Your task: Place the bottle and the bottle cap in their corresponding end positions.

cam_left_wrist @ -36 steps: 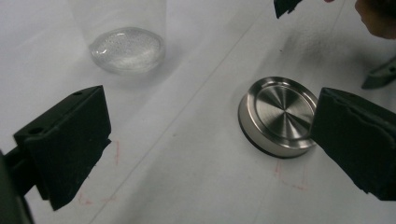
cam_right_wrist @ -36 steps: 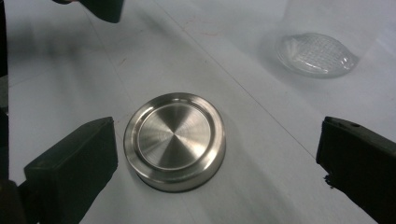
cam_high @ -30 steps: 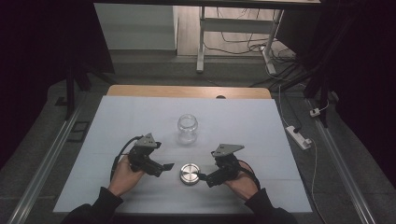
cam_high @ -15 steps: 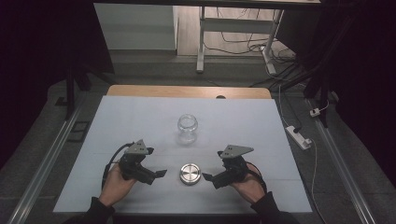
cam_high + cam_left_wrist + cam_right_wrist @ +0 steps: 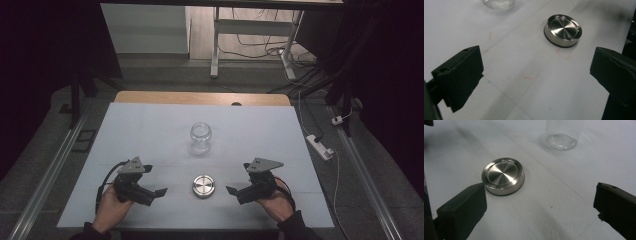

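A round steel lid (image 5: pixel 203 185) lies flat on the white table (image 5: pixel 150 130), near its front edge, and a clear glass jar (image 5: pixel 200 137) stands upright and uncapped behind it. My left gripper (image 5: pixel 159 192) rests left of the lid, open, pointing toward it. My right gripper (image 5: pixel 231 190) rests right of the lid, also open. In the left gripper view the lid (image 5: pixel 563 30) lies ahead, past the wide-apart jaws, with the jar's base (image 5: pixel 498 3) at the top. In the right gripper view the lid (image 5: pixel 503 176) sits just beyond the left jaw, and the jar (image 5: pixel 562 137) stands farther off.
A wooden strip (image 5: pixel 200 98) runs along the table's far edge. A power strip (image 5: pixel 320 147) and cables lie on the floor to the right. Metal rails (image 5: pixel 50 170) flank the table, and a desk frame (image 5: pixel 216 40) stands behind it.
Both hands have drawn back toward the table's front edge, away from the lid, the left one also shifting left. The lid and jar have stayed in place.
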{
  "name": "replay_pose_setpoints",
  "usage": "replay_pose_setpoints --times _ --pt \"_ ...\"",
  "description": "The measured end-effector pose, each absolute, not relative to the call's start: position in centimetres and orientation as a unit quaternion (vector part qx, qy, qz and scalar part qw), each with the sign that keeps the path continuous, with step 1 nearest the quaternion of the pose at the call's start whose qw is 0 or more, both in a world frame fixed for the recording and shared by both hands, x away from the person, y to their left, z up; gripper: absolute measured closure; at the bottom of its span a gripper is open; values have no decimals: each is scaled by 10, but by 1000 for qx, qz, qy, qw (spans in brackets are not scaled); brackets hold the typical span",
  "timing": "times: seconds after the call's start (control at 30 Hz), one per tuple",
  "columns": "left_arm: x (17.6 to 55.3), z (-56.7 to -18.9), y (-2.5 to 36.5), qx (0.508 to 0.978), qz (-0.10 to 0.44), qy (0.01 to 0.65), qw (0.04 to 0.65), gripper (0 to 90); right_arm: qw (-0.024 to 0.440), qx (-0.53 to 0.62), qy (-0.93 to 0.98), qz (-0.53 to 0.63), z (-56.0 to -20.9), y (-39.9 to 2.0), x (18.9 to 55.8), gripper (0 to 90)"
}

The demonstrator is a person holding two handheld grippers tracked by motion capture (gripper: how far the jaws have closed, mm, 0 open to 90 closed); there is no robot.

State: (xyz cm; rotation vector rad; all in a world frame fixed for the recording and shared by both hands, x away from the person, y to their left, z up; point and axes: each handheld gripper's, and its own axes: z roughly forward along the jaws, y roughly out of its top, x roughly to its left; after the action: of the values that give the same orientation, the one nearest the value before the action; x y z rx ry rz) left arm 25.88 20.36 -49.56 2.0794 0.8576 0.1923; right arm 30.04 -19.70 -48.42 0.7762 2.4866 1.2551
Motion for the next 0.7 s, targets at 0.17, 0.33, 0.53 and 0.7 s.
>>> replay_pose_setpoints --times 0.17,0.33,0.53,0.7 --pt "251 -496 215 827 82 356 428 0 133 276 851 426 -484 -207 297 0" --pt "243 -497 227 819 89 370 431 0 140 288 847 424 -484 -219 293 0" --pt "232 -499 243 808 95 388 433 0 146 304 843 420 -486 -232 288 0" --pt "223 -501 256 800 99 403 433 0 157 315 840 414 -487 -243 285 0"
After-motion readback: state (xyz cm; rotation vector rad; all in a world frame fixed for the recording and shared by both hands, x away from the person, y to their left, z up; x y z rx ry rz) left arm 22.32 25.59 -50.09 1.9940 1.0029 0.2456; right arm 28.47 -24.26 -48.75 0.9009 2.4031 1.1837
